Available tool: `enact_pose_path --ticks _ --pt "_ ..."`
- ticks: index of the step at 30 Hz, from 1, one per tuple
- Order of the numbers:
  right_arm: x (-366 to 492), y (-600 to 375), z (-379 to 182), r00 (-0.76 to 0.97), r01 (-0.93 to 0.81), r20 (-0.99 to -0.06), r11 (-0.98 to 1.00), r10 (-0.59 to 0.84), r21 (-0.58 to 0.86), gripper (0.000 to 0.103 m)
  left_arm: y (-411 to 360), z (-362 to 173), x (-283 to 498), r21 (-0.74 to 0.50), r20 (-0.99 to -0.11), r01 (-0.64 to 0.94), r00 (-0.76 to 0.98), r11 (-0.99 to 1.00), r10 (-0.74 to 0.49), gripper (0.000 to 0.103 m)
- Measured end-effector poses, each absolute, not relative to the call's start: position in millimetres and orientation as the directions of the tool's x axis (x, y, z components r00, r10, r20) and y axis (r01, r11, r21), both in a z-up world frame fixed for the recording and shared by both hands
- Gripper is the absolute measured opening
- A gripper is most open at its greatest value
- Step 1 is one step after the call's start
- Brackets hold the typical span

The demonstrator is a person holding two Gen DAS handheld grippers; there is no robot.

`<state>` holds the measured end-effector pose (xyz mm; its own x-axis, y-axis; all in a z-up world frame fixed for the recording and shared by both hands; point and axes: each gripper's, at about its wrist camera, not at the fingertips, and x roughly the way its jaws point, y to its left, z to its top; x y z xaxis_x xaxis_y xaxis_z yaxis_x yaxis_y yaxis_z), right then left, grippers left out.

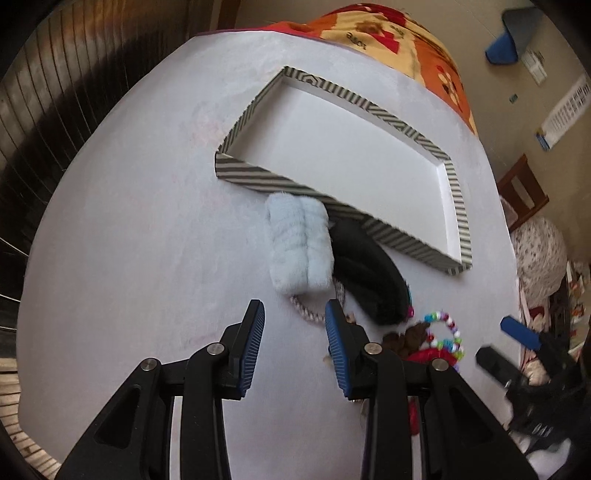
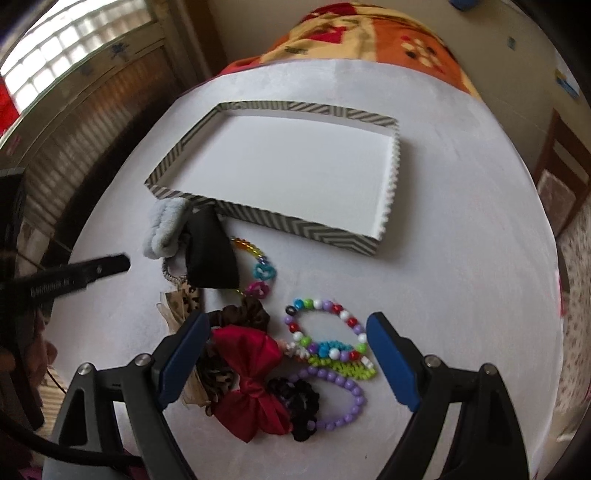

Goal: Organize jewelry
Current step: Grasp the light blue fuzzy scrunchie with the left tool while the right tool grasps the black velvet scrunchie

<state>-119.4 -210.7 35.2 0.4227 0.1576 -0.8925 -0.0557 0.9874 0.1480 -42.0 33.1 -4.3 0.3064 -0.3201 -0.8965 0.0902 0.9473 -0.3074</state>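
Observation:
A shallow tray with a striped rim (image 1: 258,181) (image 2: 317,229) lies on the white table, its white inside bare. Against its near rim rest a fluffy pale blue scrunchie (image 1: 299,243) (image 2: 164,230) and a black bow (image 1: 369,273) (image 2: 210,258). My left gripper (image 1: 295,328) is open just short of the scrunchie, with only tabletop between its fingers. My right gripper (image 2: 286,325) is open wide above a heap holding a red bow (image 2: 251,384), multicoloured bead bracelets (image 2: 325,332) (image 1: 445,332), a purple bead bracelet (image 2: 345,398) and dark scrunchies (image 2: 297,406).
A silver braided band (image 1: 306,314) peeks out under the blue scrunchie. A chain of bright links (image 2: 262,273) lies beside the black bow. An orange patterned blanket (image 1: 406,33) lies beyond the table's far edge. A wooden chair (image 1: 521,192) stands to the right.

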Motion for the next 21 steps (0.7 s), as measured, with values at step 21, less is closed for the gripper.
enact_pose_path --ticks 21 --pt "-67 -164 9 0.362 -0.232 -0.894 0.954 0.265 0.190 0.089 12 -27 1 -0.283 -0.922 0.062 0.257 0.957 -0.289 0.026"
